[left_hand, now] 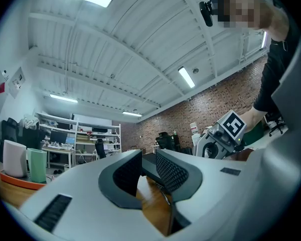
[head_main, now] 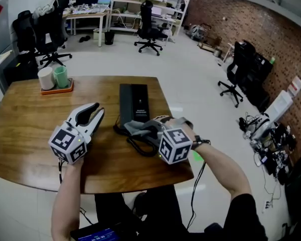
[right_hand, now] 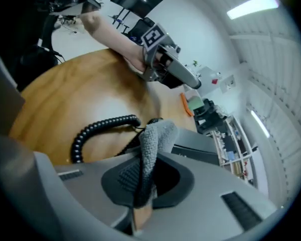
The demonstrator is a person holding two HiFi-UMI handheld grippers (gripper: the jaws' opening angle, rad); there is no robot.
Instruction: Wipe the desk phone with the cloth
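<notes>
A black desk phone (head_main: 133, 102) lies on the wooden table (head_main: 30, 119), past the middle. Its coiled cord (head_main: 140, 147) loops toward the near edge. My right gripper (head_main: 146, 130) is shut on a grey cloth (head_main: 138, 128), which hangs at the phone's near end, just above the cord. In the right gripper view the cloth (right_hand: 153, 139) stands pinched between the jaws, with the cord (right_hand: 98, 129) to the left and the phone (right_hand: 198, 147) behind it. My left gripper (head_main: 93, 115) rests left of the phone, narrowly open with nothing held; bare wood shows between its fingers (left_hand: 128, 172).
An orange tray (head_main: 56, 88) with a white cup and a green cup sits at the table's far left. The table's right edge (head_main: 178, 127) is close to the phone. Office chairs (head_main: 149, 26) and shelving stand beyond, on the floor.
</notes>
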